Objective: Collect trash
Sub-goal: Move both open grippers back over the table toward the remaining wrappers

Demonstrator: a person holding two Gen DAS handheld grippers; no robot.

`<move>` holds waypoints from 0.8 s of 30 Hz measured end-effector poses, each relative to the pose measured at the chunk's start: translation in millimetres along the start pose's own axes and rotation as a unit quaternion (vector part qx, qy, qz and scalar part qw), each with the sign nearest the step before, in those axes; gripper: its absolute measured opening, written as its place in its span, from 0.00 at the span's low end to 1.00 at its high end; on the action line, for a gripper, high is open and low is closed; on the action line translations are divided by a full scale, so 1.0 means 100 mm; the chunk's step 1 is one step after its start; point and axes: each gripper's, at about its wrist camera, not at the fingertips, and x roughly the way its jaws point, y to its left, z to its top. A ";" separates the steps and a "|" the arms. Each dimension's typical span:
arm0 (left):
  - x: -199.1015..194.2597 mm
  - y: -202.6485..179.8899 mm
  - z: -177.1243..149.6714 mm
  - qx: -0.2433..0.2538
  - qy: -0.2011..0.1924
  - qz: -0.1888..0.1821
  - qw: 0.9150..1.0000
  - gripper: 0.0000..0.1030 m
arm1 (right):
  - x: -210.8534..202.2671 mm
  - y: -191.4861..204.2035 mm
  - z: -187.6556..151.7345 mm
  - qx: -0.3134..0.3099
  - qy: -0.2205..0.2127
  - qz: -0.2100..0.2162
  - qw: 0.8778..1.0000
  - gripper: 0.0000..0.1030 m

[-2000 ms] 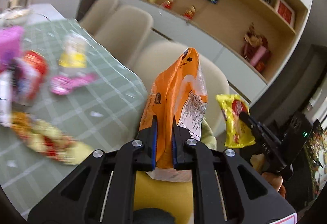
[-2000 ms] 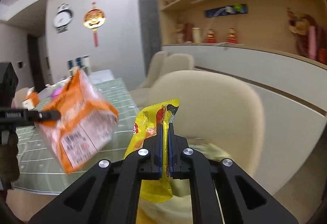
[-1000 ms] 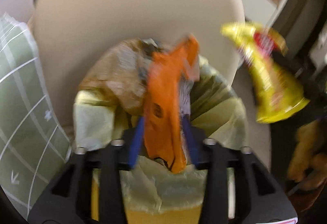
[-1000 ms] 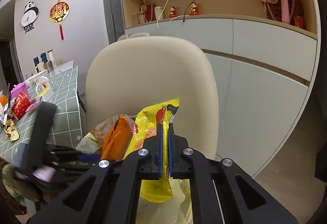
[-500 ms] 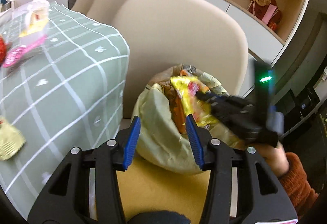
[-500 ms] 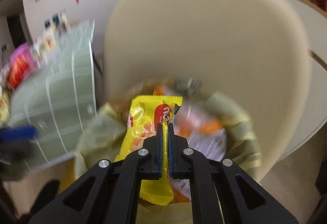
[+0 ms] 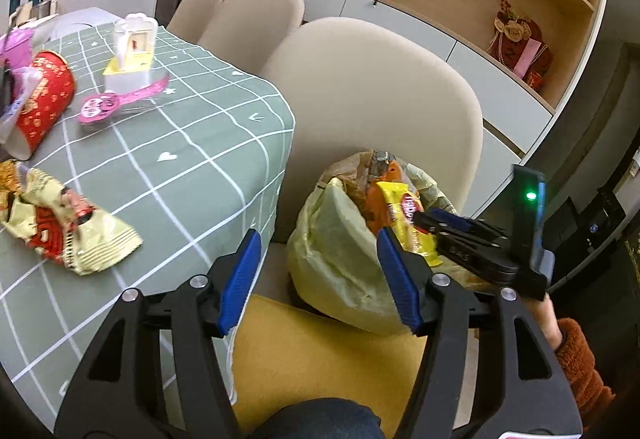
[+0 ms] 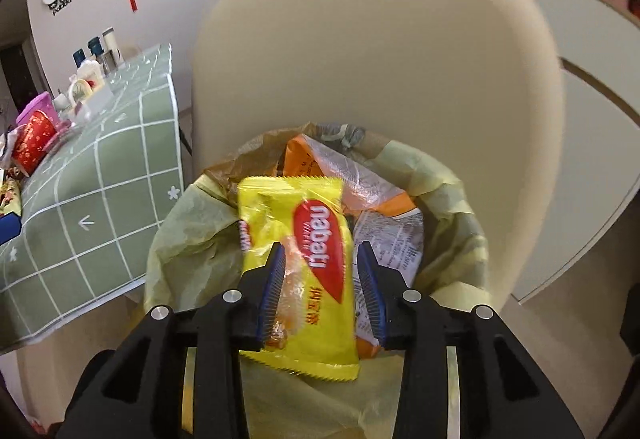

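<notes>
The right gripper (image 8: 322, 283) is seen with its jaws spread apart; the yellow wafer packet (image 8: 304, 263) lies loose between them, over the mouth of the trash bag (image 8: 192, 239). The left gripper (image 7: 318, 275) is also spread and holds nothing. An orange packet (image 8: 376, 195) is seen inside the bag at 12 o'clock. A crumpled wrapper (image 7: 68, 235) and a red cup (image 7: 44, 103) are left on the table (image 7: 192, 143) at 9 o'clock.

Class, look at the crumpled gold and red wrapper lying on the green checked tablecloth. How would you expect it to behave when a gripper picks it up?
The gold and red wrapper lies flattened and creased, so it is probably empty and light. Its wrinkled film suggests it will flop and bend rather than hold shape. The glossy surface may be slippery, so a pinch near an edge could slide off.
</notes>
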 end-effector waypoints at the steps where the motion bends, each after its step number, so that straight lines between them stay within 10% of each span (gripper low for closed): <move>1: -0.04 0.01 -0.01 0.000 -0.002 0.001 1.000 0.55 | -0.09 0.01 -0.01 0.003 -0.011 -0.004 1.000 0.37; 11: -0.63 0.29 -0.09 0.002 -0.025 0.015 1.000 0.56 | -0.77 0.26 0.10 0.017 -0.111 0.045 0.993 0.55; 24: -1.76 1.77 0.07 0.006 -0.082 0.122 0.989 0.56 | -0.75 1.53 0.13 -0.076 -0.093 0.138 0.983 0.55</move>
